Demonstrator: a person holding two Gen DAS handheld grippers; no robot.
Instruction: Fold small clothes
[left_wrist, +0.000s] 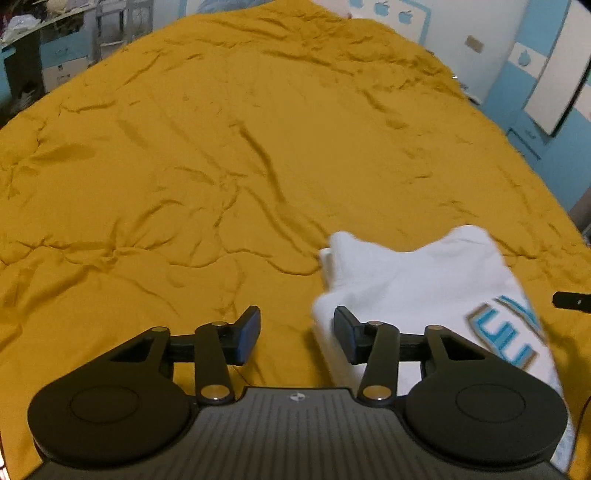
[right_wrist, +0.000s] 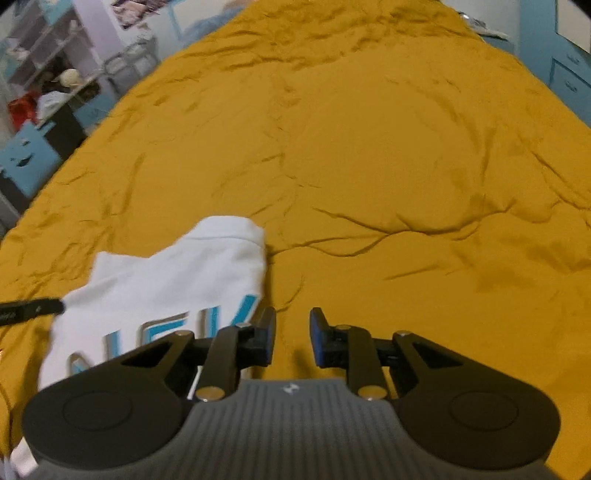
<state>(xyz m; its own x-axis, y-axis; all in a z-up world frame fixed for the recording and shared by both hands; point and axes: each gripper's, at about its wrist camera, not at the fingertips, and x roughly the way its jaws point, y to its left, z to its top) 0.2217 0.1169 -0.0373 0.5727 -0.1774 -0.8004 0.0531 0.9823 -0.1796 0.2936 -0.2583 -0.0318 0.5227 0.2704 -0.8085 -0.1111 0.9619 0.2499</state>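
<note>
— What's under you?

— A bed covered by a wrinkled mustard-yellow bedspread; it takes up nearly all of both my views.

— And the garment?

— A small white sweatshirt with blue lettering lies on that bedspread, partly folded, with a cuffed end pointing away from me. It is between my two hands, right of my left gripper and left of my right one.

— Your left gripper?

— My left gripper hangs just above the sweatshirt's edge, jaws moderately apart, nothing between them. One finger is in front of the white cloth, the other over bare bedspread.

— The right?

— My right gripper is just beside the sweatshirt, over the yellow cover, jaws narrowly parted and empty.
</note>
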